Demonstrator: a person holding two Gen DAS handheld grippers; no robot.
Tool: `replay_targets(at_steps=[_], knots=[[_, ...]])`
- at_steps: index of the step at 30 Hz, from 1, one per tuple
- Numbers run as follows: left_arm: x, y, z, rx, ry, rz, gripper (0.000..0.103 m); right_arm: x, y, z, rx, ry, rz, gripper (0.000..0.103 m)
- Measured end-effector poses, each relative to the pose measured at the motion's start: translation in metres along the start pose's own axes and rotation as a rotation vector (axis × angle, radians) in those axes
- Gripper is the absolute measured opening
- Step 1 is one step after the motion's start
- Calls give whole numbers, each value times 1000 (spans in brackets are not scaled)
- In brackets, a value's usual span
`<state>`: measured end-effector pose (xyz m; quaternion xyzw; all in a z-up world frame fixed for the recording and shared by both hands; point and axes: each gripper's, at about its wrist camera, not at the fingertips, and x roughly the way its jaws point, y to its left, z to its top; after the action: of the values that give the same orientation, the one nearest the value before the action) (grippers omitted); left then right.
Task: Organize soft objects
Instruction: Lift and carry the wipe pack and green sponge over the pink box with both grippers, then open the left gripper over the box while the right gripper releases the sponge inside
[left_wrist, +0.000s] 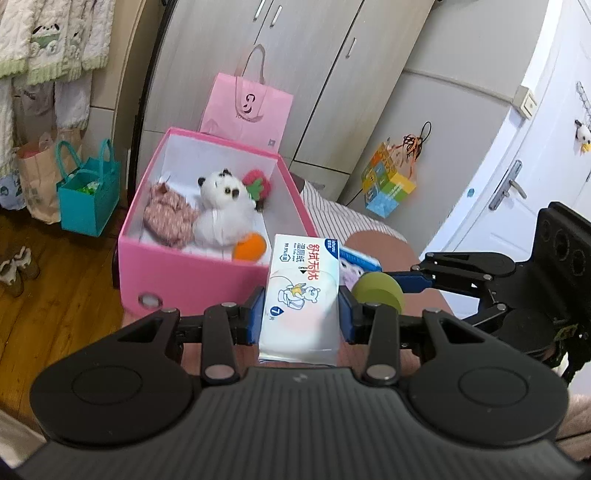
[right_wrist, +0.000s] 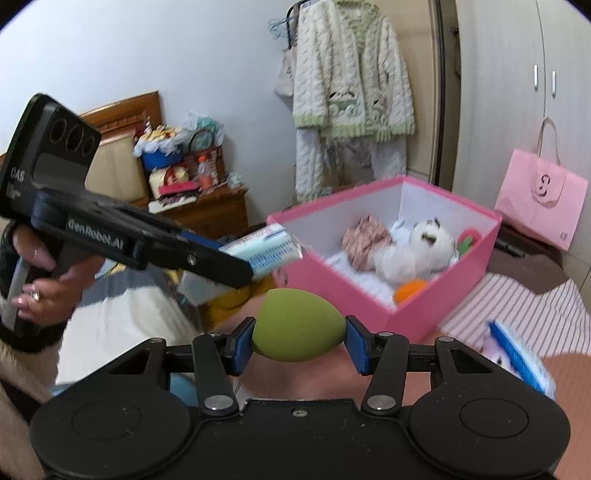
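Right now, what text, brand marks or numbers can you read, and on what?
"GenRobot.AI": side of the left gripper.
"舒洁无忧", "湿厕纸", "7": wipes pack it grips.
Pink paper bag: logo only, no readable words.
Small print on the pack: too blurred.

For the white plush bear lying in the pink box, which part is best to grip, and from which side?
Grip the white plush bear across its round body, coming from above through the pink box's open top. The walls block any side approach, and the body is its widest soft part, lying exposed between the other toys.
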<state>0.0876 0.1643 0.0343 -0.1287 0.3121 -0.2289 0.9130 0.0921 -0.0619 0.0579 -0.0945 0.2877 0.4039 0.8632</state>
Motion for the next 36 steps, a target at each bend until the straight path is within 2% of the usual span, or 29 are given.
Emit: replay_targets(at_steps=[8,12,17,20,25,29,33,36], knots=[[31,21,49,31,-20,21,39,33,-27,45,-21,12,-70,56],[61,41,83,-2,56,-19,39,52,-50,64,1,33,-97,57],[99,55,109,35,130,68,39,83,-73,79,-57,117,-184,57],[129,63,121,29,205,105,39,101,-90,83,-37,156,-210,57],[165,67,133,74,257,195,39,125,-111,87,-6,199,-242,57],[188,68,137,119,268,250,39,140,-109,91,-80,207,-280,57],[201,68,137,158,253,321,39,159,-103,86,-190,229,-390,57],[207,69,141,170,260,342,40,165,-110,85,-159,244,-379,57]])
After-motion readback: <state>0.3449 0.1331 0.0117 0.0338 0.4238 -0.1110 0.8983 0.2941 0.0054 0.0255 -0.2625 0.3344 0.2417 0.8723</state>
